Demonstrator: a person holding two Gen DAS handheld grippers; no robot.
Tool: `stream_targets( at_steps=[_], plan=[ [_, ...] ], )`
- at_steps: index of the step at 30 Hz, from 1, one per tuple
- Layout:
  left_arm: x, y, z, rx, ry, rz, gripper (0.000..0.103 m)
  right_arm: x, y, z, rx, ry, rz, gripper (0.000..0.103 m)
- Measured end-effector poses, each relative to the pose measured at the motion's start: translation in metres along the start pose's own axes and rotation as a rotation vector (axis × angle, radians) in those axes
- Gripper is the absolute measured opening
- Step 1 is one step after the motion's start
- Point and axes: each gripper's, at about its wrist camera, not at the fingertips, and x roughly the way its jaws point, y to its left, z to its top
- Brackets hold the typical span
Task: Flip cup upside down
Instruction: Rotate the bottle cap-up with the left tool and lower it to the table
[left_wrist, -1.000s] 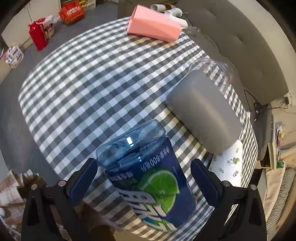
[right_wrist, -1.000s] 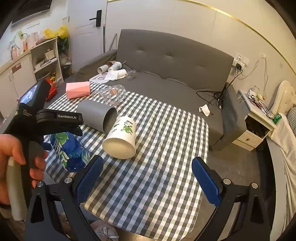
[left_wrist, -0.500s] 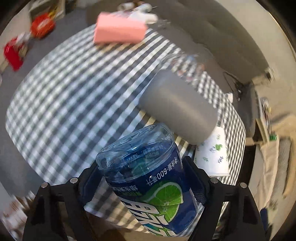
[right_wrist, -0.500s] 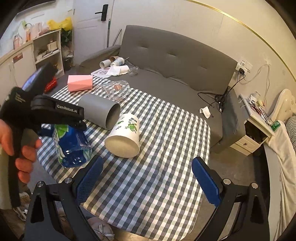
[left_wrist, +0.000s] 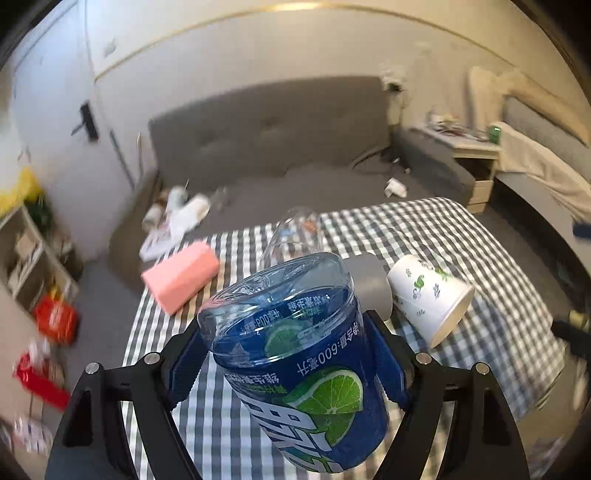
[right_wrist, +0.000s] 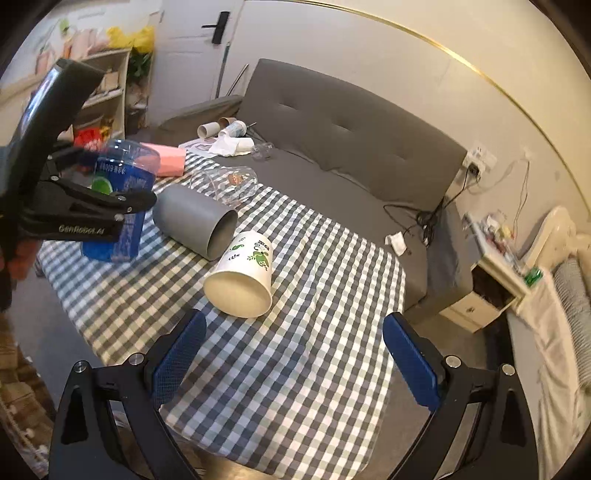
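My left gripper (left_wrist: 286, 354) is shut on a blue plastic cup (left_wrist: 295, 354) with a lime label. It holds the cup above the left part of the checked table (right_wrist: 295, 350), closed base uppermost and label text inverted. The right wrist view shows the same cup (right_wrist: 118, 199) raised in the left gripper (right_wrist: 110, 195). My right gripper (right_wrist: 293, 354) is open and empty over the table's near edge.
A grey cup (right_wrist: 195, 221), a white paper cup (right_wrist: 243, 277) with green print and a clear cup (right_wrist: 229, 182) lie on their sides on the table. A pink block (left_wrist: 181, 277) sits at the far left. A grey sofa (right_wrist: 332, 147) stands behind.
My left gripper shut on the blue cup, lifted it off the table and tilted upward, so its view now looks across the room. The right gripper stayed open and nearly still.
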Motion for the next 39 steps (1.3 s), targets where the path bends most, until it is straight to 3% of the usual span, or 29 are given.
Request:
stream_targets(
  at_steps=[6,13,16,30,39],
  plan=[
    [0.017,0.003,-0.036,-0.07,-0.088,-0.008,0.081,0.011,0.004,0.002,-0.027,0.021,-0.021,0.097],
    [0.01,-0.005,-0.047,-0.024,-0.173,-0.004,0.081,0.028,0.002,0.002,-0.035,0.056,-0.038,0.097],
    [0.005,-0.004,-0.054,-0.031,-0.154,-0.044,0.076,0.031,0.001,0.002,-0.035,0.061,-0.039,0.097],
    [-0.006,-0.021,-0.079,-0.015,-0.058,-0.09,0.076,0.018,0.006,-0.001,-0.042,0.042,-0.049,0.097],
    [-0.009,-0.02,-0.087,-0.024,-0.029,-0.089,0.084,0.012,0.011,-0.001,-0.036,0.027,-0.005,0.097]
  ],
)
